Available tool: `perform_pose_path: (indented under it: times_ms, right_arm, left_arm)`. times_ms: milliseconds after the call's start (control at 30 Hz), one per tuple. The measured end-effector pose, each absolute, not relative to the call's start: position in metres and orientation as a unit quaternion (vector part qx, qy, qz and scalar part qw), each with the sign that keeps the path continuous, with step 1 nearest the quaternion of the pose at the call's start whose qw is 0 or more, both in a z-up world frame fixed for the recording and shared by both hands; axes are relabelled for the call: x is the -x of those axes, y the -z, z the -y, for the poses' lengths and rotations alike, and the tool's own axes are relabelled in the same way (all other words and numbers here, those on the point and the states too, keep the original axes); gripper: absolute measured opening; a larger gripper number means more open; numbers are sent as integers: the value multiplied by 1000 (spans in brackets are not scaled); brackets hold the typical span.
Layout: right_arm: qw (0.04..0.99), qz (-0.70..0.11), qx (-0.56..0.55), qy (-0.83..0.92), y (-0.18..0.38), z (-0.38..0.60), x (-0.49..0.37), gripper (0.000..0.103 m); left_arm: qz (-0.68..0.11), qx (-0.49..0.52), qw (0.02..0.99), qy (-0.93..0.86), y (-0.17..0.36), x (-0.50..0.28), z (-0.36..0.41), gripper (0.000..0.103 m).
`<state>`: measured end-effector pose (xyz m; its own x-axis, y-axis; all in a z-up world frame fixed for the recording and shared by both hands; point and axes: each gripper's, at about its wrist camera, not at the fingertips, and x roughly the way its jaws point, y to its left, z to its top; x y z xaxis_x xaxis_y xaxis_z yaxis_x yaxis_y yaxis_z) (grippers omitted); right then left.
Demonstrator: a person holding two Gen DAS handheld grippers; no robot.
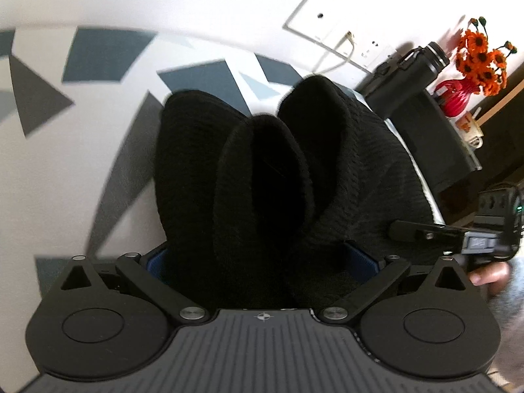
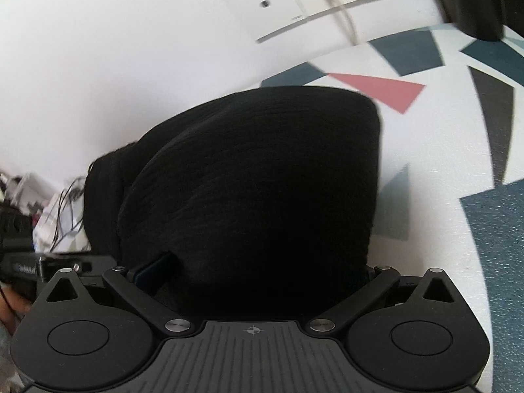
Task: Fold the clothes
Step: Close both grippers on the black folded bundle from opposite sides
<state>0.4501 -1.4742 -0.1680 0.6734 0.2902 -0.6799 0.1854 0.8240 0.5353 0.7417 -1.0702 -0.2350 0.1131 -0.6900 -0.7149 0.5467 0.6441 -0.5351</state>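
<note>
Left gripper (image 1: 262,262) and right gripper (image 2: 255,271) clamping black knit garment (image 1: 344,170), orange flowers (image 1: 481,59) in left view only

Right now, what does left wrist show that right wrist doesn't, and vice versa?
Only the left wrist view: a red ribbed glass vase holding orange artificial flowers, a black cylindrical flask, and the right gripper seen from the side.

Only the right wrist view: a pink triangle patch on the patterned surface, plus tangled thin cables at the left edge.

Both: the black ribbed knit garment bunched between each gripper's blue pads, the left gripper included, the geometric-patterned sheet, and the white wall socket panel.
</note>
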Motion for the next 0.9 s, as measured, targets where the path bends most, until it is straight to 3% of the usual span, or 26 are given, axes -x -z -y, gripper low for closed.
perform_pose_path:
  times_ms: [233, 600, 633, 667, 700, 767, 900]
  right_arm:
    - [856, -426, -284, -62, 166, 1471, -436, 99]
    - [859, -448, -246, -46, 160, 1453, -441, 102]
    - [859, -452, -236, -38, 157, 1449, -443, 100]
    - [861, -454, -227, -30, 154, 1443, -444, 90]
    - [863, -455, -218, -22, 150, 1438, -444, 84]
    - [873, -443, -202, -22, 140, 1428, -441, 62]
    - [893, -413, -175, -46, 120, 1408, -432, 41]
  left_arm:
    - [-556, 55, 707, 433, 234, -723, 1060, 102]
    - [-505, 35, 759, 410, 234, -696, 1064, 103]
    - [-502, 31, 765, 402, 233, -693, 1065, 100]
    - [-499, 29, 772, 393, 230, -689, 1065, 97]
    - [-491, 29, 780, 387, 226, -683, 1062, 88]
    - [-471, 29, 797, 378, 219, -670, 1054, 78]
    - [-449, 50, 820, 351, 207, -645, 1029, 60]
